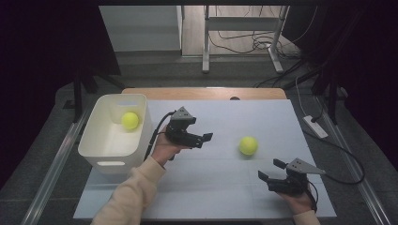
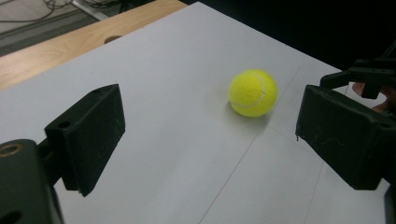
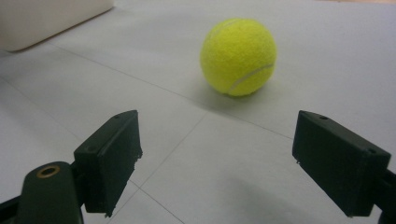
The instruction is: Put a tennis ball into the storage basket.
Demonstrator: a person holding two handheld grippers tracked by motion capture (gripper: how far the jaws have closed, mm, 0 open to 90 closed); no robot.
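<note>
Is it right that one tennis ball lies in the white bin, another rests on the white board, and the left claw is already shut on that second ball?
Not quite. The left claw is open and empty; the left gripper view shows the ball on the board lying apart, ahead of its jaws. One tennis ball does lie in the white bin.

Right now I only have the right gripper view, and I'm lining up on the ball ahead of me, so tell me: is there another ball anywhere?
Observer: Yes, a second ball lies inside the white bin at the far left.
Operator: Where is the left tool?
Observer: The left tool is between the bin and your ball. It is open, pointed at that ball and apart from it.
Operator: How does my tool look from above?
Observer: The right tool sits on the near right of your ball, short of it, with nothing between its open jaws.
</note>
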